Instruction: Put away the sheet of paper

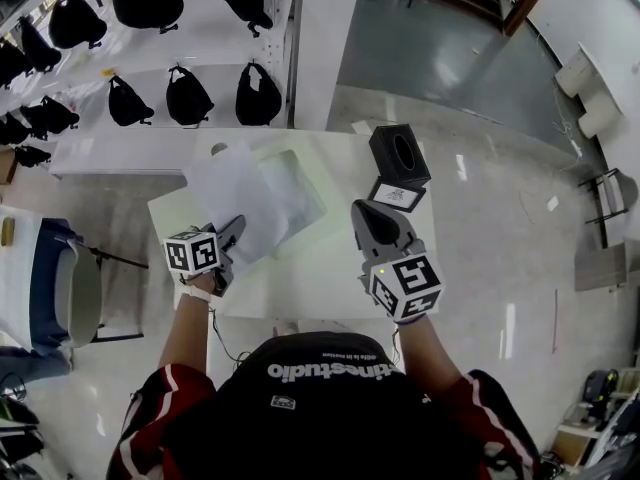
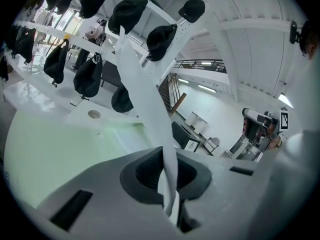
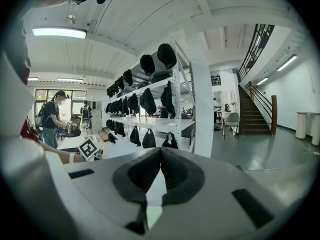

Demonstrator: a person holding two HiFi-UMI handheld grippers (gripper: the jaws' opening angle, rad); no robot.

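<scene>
A white sheet of paper (image 1: 233, 196) is pinched at its near edge by my left gripper (image 1: 237, 232), which is shut on it. The sheet slopes up and away over the left part of a pale green, see-through flat holder (image 1: 316, 196) lying on the white table (image 1: 330, 278). In the left gripper view the paper (image 2: 145, 99) rises edge-on from between the closed pads of the left gripper (image 2: 167, 186), with the green holder (image 2: 60, 154) below it. My right gripper (image 1: 368, 211) hovers at the table's right side, shut and empty; its tips meet in the right gripper view (image 3: 160, 156).
A black open-topped box (image 1: 400, 154) and a small framed card (image 1: 397, 196) stand at the table's far right, just beyond the right gripper. White shelves with black bags (image 1: 190, 96) lie behind the table. A blue and white seat (image 1: 62, 290) stands to the left.
</scene>
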